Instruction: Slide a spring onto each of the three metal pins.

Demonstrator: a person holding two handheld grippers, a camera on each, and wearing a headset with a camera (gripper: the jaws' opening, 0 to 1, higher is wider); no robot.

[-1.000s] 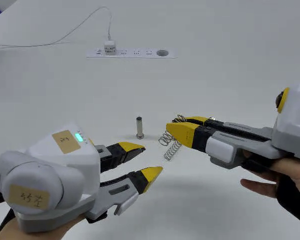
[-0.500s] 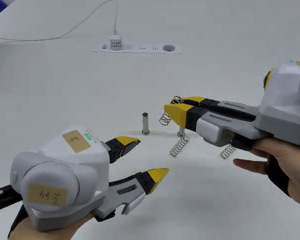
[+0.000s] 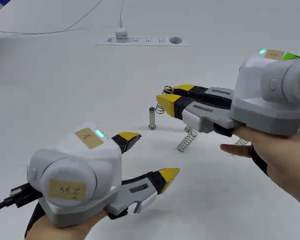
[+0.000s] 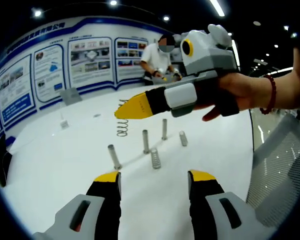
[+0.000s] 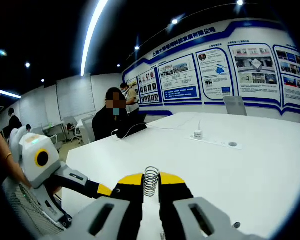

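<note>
White workbench (image 3: 65, 85) is carrying 3 upright metal pins (image 4: 145, 141) and 2 loose springs (image 4: 155, 158), while the right gripper (image 5: 151, 179) is clamping 1 spring (image 5: 150, 172) over them and the left gripper (image 4: 155, 175) is hovering nearby with jaws apart.

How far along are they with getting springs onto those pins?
Nothing looks done yet: all three upright metal pins are bare. The right gripper holds one coiled wire spring; two more springs sit loose on the white table. The left gripper is open.
</note>
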